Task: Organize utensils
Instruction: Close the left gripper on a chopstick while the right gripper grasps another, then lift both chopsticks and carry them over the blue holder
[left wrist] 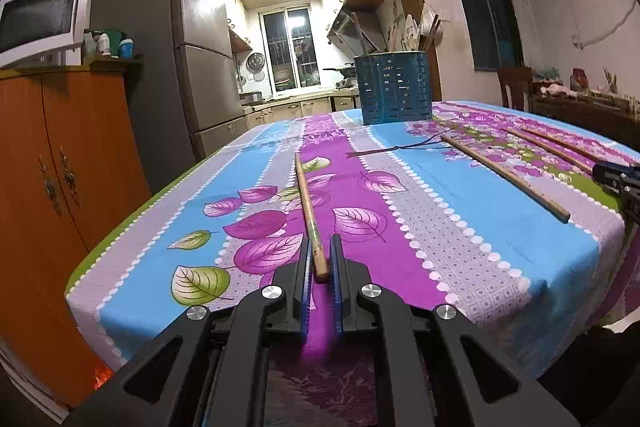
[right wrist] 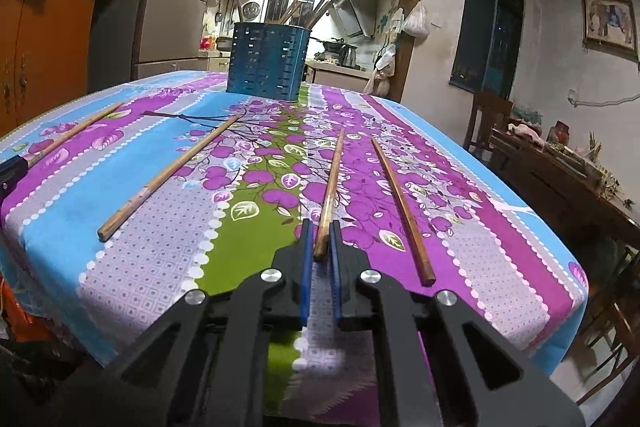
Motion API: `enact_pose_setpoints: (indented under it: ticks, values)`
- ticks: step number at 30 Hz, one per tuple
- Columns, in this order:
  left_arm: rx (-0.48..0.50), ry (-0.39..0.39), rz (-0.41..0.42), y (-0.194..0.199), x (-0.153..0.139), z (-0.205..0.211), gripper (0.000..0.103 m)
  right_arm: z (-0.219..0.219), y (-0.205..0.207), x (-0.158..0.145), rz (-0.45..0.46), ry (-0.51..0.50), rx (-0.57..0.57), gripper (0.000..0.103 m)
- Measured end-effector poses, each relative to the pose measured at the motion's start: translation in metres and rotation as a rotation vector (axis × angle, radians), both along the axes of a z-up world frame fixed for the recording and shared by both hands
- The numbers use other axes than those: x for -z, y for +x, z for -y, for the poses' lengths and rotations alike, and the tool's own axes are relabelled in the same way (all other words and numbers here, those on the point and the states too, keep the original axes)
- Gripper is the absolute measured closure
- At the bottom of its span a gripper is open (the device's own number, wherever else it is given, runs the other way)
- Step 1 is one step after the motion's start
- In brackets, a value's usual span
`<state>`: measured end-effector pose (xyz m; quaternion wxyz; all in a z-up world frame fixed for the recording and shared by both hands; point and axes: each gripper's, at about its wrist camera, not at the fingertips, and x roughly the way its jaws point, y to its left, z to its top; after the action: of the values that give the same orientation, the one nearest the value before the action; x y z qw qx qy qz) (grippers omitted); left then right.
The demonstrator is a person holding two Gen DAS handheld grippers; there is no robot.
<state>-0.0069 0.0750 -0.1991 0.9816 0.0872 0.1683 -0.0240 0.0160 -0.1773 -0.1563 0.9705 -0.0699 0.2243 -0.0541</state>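
Left gripper (left wrist: 320,259): jaws closed on the thick butt end of a wooden chopstick (left wrist: 309,211), whose tapered tip runs forward over the flowered tablecloth (left wrist: 460,227). Right gripper (right wrist: 321,241): jaws likewise closed on the butt of a second chopstick (right wrist: 331,187). Just right of that claw lies a darker loose chopstick (right wrist: 400,207); to its left, well apart, a fourth chopstick (right wrist: 168,171). Straight ahead at the far table edge stands the blue perforated holder (right wrist: 268,61), already stocked. Judged properties: the sticks are light, rigid and smooth, so an end grip levers easily; a hold nearer mid-length would steady them.
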Motion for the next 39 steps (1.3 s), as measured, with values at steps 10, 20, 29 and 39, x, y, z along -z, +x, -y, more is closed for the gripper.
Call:
enact_pose_setpoints:
  ticks: [10,20,29,39]
  values:
    - [-0.017,-0.019,0.015,0.001,0.002,0.001,0.092,0.003,-0.001,-0.001,0.007,0.027,-0.006,0.097]
    - [0.012,-0.050,-0.038,-0.002,-0.022,-0.008,0.096,0.009,-0.013,-0.024,0.047,0.026,-0.034,0.098]
    - [0.062,-0.078,0.001,-0.013,-0.085,-0.009,0.096,0.014,-0.025,-0.067,0.130,0.006,-0.097,0.098]
    - [0.172,-0.146,-0.001,-0.001,-0.149,-0.013,0.096,0.011,-0.022,-0.130,0.230,-0.042,-0.224,0.098]
